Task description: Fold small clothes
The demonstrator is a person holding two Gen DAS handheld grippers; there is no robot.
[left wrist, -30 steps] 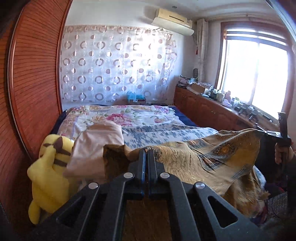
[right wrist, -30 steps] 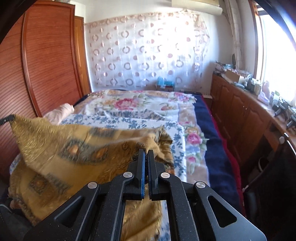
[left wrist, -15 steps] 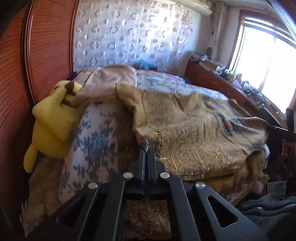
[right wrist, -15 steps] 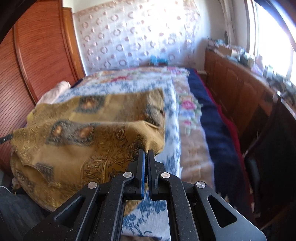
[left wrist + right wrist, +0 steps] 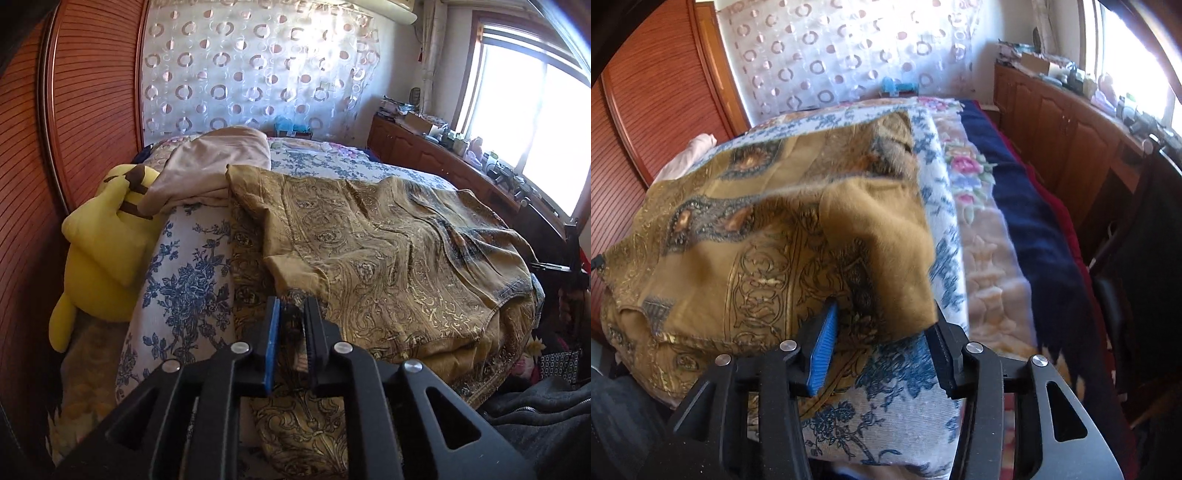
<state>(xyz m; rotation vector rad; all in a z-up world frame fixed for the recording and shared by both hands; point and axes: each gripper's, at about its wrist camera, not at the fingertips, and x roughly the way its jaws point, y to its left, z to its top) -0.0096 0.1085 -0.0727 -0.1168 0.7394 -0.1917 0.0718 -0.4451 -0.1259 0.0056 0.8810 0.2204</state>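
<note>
Since the earlier frames, both grippers have come down and the gold paisley garment (image 5: pixel 388 258), then held up by two corners, lies spread on the bed. I read this as the release that ends one fold. The left gripper (image 5: pixel 291 314) has jaws opening by a narrow gap; a fabric edge sits between them, and whether the pads press it I cannot tell. The right gripper (image 5: pixel 882 332) has jaws opening wide, a garment corner (image 5: pixel 886 258) draped loose between them, untouched by either pad.

Next move, in my judgement: clear both grippers of the fabric, then take two fresh edge points for the following fold, without dragging the laid layer.

Surface: a blue floral bedspread (image 5: pixel 184 273), soft and uneven. A yellow plush toy (image 5: pixel 99 254) and a pink cloth (image 5: pixel 218 170) lie beside the garment. Wood cabinets (image 5: pixel 1063 140) run under the window.
</note>
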